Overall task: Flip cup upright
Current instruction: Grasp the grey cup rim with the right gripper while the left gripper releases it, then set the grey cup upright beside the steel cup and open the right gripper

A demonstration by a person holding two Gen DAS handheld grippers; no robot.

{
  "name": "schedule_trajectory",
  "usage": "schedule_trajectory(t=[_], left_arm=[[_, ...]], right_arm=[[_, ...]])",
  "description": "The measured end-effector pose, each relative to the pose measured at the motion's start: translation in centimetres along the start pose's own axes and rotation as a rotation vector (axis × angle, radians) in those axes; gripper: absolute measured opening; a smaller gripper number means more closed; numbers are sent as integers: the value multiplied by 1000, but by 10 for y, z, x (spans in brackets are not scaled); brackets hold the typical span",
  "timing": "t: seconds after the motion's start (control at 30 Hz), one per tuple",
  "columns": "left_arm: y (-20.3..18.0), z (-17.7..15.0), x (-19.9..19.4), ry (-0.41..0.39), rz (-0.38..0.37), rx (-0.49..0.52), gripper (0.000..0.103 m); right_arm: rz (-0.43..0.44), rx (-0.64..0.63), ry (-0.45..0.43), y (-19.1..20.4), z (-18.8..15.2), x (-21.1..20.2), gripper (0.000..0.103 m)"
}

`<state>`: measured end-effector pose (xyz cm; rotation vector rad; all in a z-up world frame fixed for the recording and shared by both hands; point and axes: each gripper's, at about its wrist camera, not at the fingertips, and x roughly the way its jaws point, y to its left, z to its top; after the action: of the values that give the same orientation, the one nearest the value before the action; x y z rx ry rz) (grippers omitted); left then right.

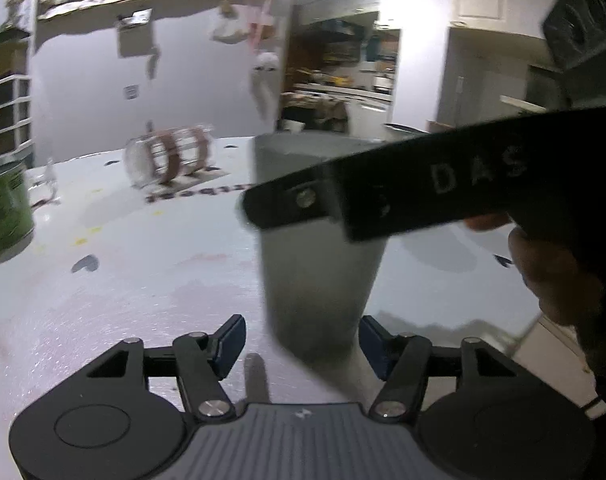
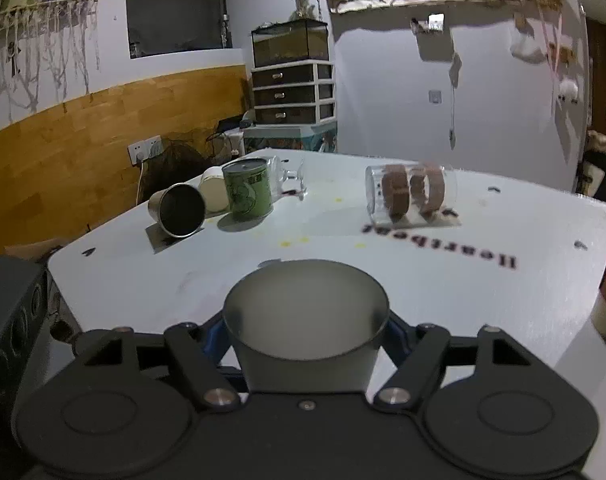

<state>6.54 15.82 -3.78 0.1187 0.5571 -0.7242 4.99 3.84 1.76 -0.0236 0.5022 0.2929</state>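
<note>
The cup [image 2: 305,322] between my right gripper's [image 2: 305,330] matt black plastic jaws looks like brushed grey metal, dull outside and in. The table [image 2: 503,300] is smooth, white, faintly glossy. Near its far-left edge a metal cup [image 2: 177,215] lies beside a green paper-labelled tin [image 2: 247,191]; a clear glass [image 2: 410,193] wears brown bands.

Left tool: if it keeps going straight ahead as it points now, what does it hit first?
The grey cup, most likely. It stands upright just ahead of the open left tool, slightly right of centre and close to the right pad. The right tool grips it higher up. Depth is unclear in the blur.
</note>
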Motion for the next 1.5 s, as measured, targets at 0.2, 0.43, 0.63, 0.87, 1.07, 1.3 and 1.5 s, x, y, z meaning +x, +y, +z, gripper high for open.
schedule_trajectory(t=[0.2,0.43,0.63,0.87,1.07,1.3,1.5], left_arm=[[2,2,-6,-41,24,-22,86],[3,0,-8,-55,39,-30,86],[4,1,-3,-52,42,-31,86],[5,3,-3,-60,46,-29,87],[4,9,-4,-80,63,-21,90],[3,23,-7,-128,96,-9,91],[-5,37,-5,-168,145,-3,94]], right_arm=[[-151,34,-75,-47,12,20,75],[-368,144,-145,-122,32,41,75],[-474,203,-138,-160,35,69,75],[-513,205,-141,-166,28,79,79],[-475,232,-173,-155,27,54,97],[-436,201,-258,-116,8,-15,98],[-474,211,-308,-90,-20,-75,99]])
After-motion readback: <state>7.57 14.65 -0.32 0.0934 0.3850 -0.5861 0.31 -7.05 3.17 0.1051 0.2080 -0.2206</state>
